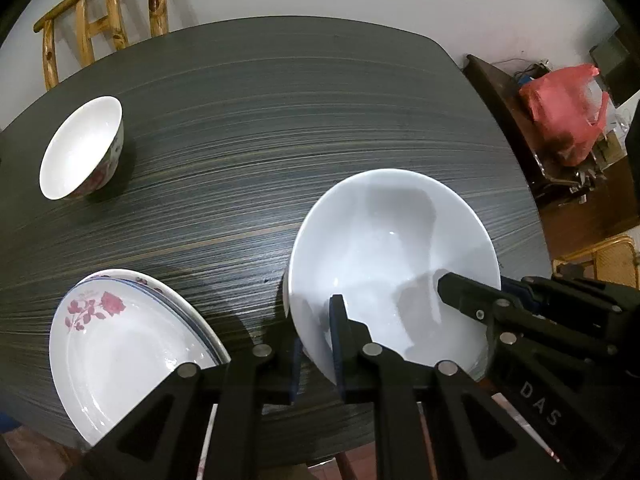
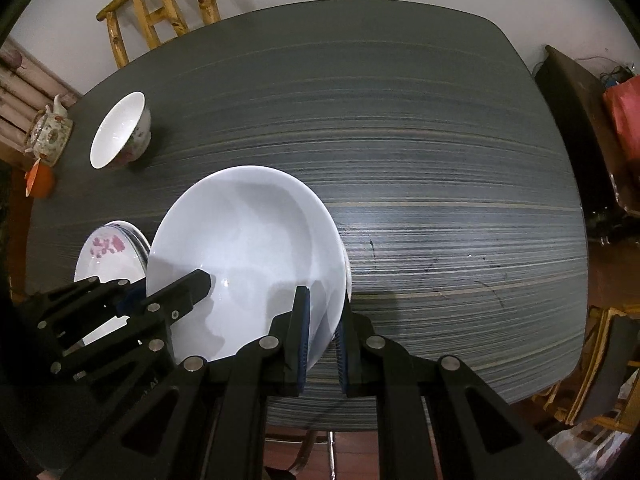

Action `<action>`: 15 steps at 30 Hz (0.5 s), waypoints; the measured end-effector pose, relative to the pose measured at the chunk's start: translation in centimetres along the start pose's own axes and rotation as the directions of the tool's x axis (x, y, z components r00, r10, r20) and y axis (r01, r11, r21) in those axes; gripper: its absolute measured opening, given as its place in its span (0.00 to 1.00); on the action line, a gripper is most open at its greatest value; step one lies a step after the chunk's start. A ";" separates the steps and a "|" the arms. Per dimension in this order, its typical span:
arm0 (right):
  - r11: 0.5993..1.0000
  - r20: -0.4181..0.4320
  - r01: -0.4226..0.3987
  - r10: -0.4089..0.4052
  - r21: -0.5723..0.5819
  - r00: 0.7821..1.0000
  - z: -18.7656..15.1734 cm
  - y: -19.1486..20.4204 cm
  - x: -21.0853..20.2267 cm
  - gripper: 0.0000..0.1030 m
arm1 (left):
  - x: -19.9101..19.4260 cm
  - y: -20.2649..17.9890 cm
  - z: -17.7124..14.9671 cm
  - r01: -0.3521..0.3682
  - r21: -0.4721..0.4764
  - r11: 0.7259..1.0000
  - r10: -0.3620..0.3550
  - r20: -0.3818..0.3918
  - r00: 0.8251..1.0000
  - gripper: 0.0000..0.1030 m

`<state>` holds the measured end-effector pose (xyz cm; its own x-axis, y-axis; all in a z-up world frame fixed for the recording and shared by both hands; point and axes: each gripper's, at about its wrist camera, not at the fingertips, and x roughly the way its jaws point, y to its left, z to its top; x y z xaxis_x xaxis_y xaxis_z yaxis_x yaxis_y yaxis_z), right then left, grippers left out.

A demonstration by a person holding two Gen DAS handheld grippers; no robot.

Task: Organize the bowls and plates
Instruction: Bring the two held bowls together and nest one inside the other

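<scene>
A large plain white bowl (image 1: pixel 392 248) (image 2: pixel 248 240) is gripped at two sides of its rim, low over the dark striped table (image 1: pixel 280 120). My left gripper (image 1: pixel 318 320) (image 2: pixel 164 284) is shut on its left rim, one finger inside the bowl and one outside. My right gripper (image 2: pixel 324 312) (image 1: pixel 480 286) is shut on the right rim in the same way. A second white rim (image 2: pixel 347 268) shows just under the bowl. A stack of rose-patterned plates (image 1: pixel 120 344) (image 2: pixel 108 256) lies to the left. A small flowered bowl (image 1: pixel 80 148) (image 2: pixel 120 132) stands further back on the left.
A wooden chair (image 1: pixel 100 20) stands behind the table's far edge. A teapot (image 2: pixel 48 132) and an orange object (image 2: pixel 38 180) sit off the left end. A red plastic bag (image 1: pixel 568 112) rests on dark furniture at the right. The table's near edge lies just below the grippers.
</scene>
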<state>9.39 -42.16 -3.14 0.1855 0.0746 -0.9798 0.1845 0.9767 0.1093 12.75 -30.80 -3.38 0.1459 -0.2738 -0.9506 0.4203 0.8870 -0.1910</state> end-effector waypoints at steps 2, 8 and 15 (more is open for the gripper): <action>1.000 0.001 -0.002 0.002 0.007 1.000 -0.1 0.0 0.3 0.12 | 0.3 -0.3 0.0 -0.012 0.001 1.000 0.012 0.003 1.000 0.12; 1.000 -0.005 -0.012 0.013 0.025 1.000 -0.5 -0.7 0.8 0.11 | 1.1 -1.5 0.0 -0.039 0.022 0.999 0.039 0.008 0.999 0.13; 0.999 -0.007 -0.025 0.025 0.034 1.000 -0.6 -1.3 1.4 0.11 | 2.1 -2.3 0.2 -0.055 0.026 0.998 0.055 0.001 0.999 0.13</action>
<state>8.82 -43.17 -4.73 0.1832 0.1002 -0.9779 0.2131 0.9671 0.1391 12.23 -33.51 -4.87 0.1692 -0.2251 -0.9595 0.4353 0.8906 -0.1321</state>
